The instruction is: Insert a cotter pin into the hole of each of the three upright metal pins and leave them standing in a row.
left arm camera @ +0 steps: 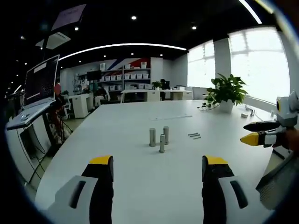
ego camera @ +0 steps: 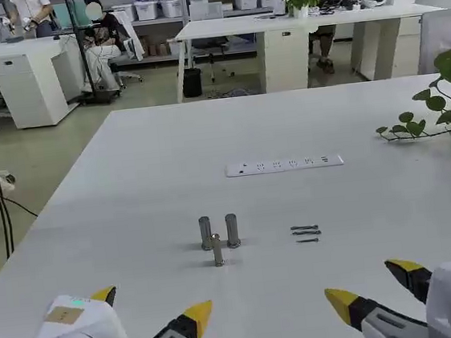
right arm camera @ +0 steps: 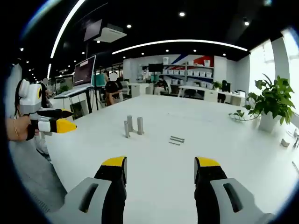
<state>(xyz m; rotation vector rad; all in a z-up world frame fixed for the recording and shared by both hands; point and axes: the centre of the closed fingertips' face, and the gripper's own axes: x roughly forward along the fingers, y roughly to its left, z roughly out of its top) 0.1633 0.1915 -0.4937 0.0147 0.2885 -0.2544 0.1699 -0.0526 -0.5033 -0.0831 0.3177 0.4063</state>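
Note:
Three upright metal pins [ego camera: 216, 237] stand close together mid-table, two behind and one in front; they also show in the left gripper view [left arm camera: 159, 136] and the right gripper view [right arm camera: 131, 126]. To their right lie three small cotter pins [ego camera: 305, 234], flat on the table [left arm camera: 194, 136] [right arm camera: 176, 139]. My left gripper [ego camera: 151, 304] is open at the near left edge, well short of the pins [left arm camera: 158, 162]. My right gripper [ego camera: 374, 281] is open at the near right [right arm camera: 160, 162]. Nothing is between either pair of jaws.
A white power strip [ego camera: 284, 164] lies beyond the pins. A leafy plant [ego camera: 444, 101] reaches in at the right edge of the white table [ego camera: 131, 195]. Other desks, chairs and seated people are in the room behind.

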